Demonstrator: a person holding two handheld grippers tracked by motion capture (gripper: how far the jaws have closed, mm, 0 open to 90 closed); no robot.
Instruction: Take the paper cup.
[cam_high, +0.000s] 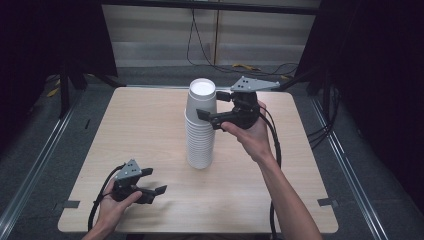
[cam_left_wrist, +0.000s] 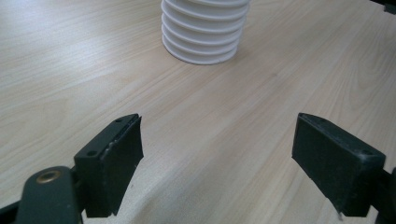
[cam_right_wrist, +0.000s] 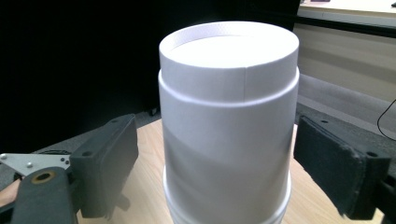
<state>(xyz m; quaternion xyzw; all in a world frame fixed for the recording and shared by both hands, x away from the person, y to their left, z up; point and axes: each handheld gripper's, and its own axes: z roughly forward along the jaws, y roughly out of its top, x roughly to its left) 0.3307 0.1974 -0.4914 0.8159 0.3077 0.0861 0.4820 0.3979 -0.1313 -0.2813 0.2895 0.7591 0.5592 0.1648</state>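
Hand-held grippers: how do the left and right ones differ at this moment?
The left hand-held gripper sits low over the table near its front edge; the right hand-held gripper is raised to the top of the cup stack. The left's jaws have nothing between them; the right's straddle the top cup. Both are black, open and carry a grey plate.

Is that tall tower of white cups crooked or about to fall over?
Nothing looks wrong. The stack of upside-down white cups stands straight on the wooden table, with no dents or spills. The right tool has its jaws open on either side of the top cup, not squeezing it.
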